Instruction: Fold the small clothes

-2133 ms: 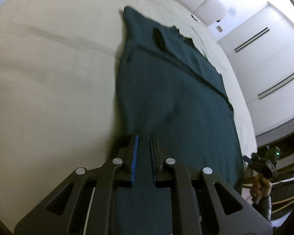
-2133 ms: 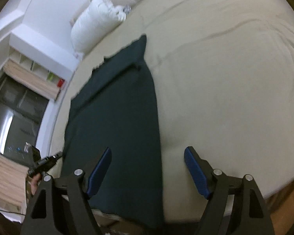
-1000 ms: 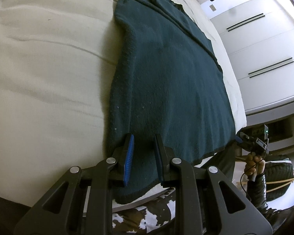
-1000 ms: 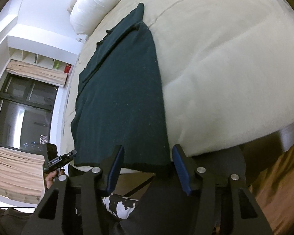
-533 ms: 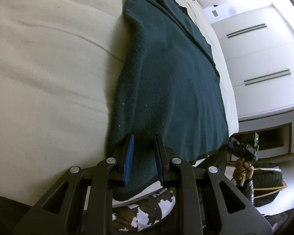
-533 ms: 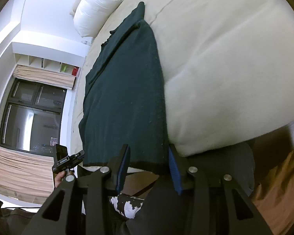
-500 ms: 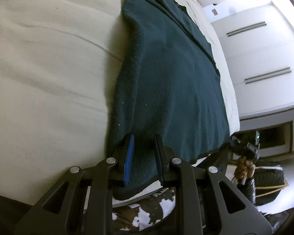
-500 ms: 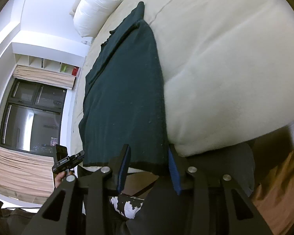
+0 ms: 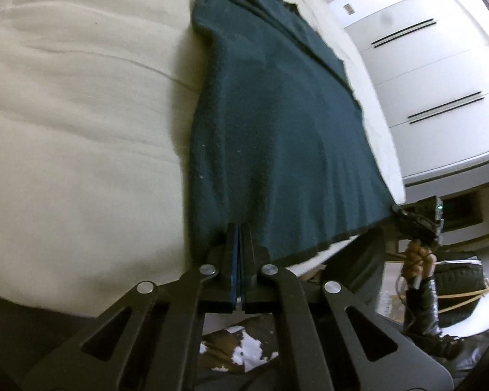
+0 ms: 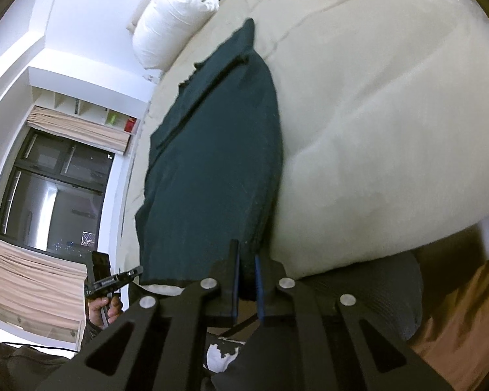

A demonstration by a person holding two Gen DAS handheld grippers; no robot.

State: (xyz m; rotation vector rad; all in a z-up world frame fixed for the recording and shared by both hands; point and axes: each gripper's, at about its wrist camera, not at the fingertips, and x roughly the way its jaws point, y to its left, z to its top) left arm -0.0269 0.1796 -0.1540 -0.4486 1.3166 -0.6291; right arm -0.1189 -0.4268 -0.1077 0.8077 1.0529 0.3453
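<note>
A dark teal knit garment (image 9: 277,123) lies flat and lengthwise on a cream bed (image 9: 81,130). My left gripper (image 9: 239,234) is shut on its near hem at the left corner. In the right wrist view the same garment (image 10: 218,163) runs away from me, and my right gripper (image 10: 246,257) is shut on the hem at the right corner, by the bed's front edge. The other gripper shows in each view: the right one (image 9: 420,221) and the left one (image 10: 111,280).
A white pillow (image 10: 172,36) lies at the head of the bed. White wardrobe doors (image 9: 440,81) stand to one side, a dark window (image 10: 49,195) to the other. The bed's front edge drops to a dark frame (image 10: 472,234) and a cowhide rug (image 9: 241,352).
Both grippers have closed on the near hem of the garment. Half a second ago the jaws stood apart around the cloth. The hem now rises slightly at the grip points.
</note>
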